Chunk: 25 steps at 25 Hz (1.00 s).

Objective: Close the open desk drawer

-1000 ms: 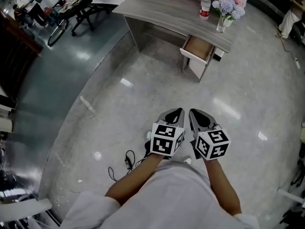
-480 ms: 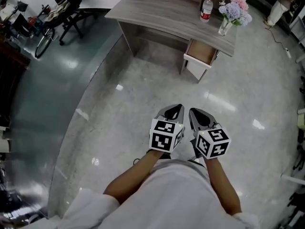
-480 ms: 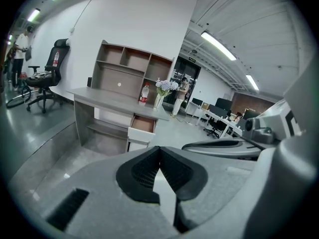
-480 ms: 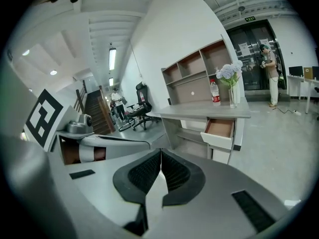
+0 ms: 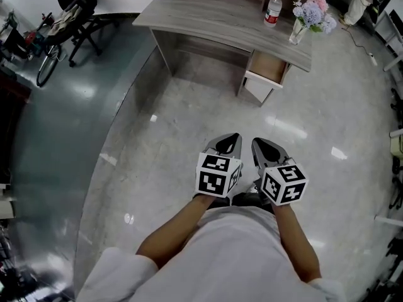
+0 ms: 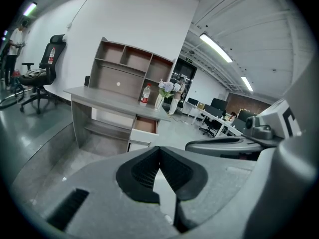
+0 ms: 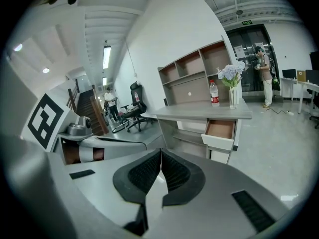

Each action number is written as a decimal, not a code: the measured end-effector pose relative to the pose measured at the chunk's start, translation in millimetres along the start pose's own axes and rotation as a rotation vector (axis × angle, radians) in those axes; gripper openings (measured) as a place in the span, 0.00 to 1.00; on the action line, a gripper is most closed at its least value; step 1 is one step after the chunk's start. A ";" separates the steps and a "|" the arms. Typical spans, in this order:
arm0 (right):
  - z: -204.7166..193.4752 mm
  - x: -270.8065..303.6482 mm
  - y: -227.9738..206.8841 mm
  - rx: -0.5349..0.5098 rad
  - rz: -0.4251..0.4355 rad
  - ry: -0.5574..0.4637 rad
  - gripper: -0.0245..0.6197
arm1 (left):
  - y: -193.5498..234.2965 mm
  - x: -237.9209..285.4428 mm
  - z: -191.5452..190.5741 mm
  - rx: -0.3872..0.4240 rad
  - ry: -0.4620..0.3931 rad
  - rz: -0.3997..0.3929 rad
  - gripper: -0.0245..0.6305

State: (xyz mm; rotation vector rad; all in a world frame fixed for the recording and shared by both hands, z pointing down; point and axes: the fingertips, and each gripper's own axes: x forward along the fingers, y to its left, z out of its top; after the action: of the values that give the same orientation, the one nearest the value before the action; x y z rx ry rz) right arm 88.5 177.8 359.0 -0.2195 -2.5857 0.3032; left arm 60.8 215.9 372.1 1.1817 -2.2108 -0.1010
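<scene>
The grey desk (image 5: 208, 19) stands ahead across the floor, its top drawer (image 5: 267, 68) pulled out under the right end, brown inside with a white front. The drawer (image 6: 144, 126) also shows in the left gripper view, and the drawer (image 7: 219, 132) in the right gripper view. My left gripper (image 5: 233, 138) and right gripper (image 5: 257, 143) are held side by side well short of the desk, both shut and empty, pointing toward it.
A water bottle (image 5: 272, 8) and a vase of flowers (image 5: 307, 14) stand on the desk top near a shelf unit (image 6: 127, 68). An office chair (image 5: 72, 5) and bicycle (image 5: 47, 65) sit at the far left. A person (image 7: 264, 73) stands far right.
Both grippers and I have moved forward over the polished floor; the desk and open drawer have come nearer and the cable on the floor has dropped out of view.
</scene>
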 end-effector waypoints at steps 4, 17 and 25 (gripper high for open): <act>4.4 4.1 -8.8 0.022 -0.022 -0.015 0.04 | 1.6 6.0 5.3 0.015 0.004 -0.012 0.04; 40.7 56.8 -53.1 0.049 0.016 -0.046 0.04 | 27.7 57.0 43.2 0.038 0.006 0.026 0.04; 68.7 99.8 -115.7 0.092 0.024 -0.027 0.04 | 30.2 131.7 82.8 0.050 0.040 0.008 0.04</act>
State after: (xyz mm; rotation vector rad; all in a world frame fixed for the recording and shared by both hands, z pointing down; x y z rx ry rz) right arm -43.1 76.0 379.2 -0.2143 -2.5904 0.4356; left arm -60.5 114.3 380.1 1.1912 -2.1945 -0.0190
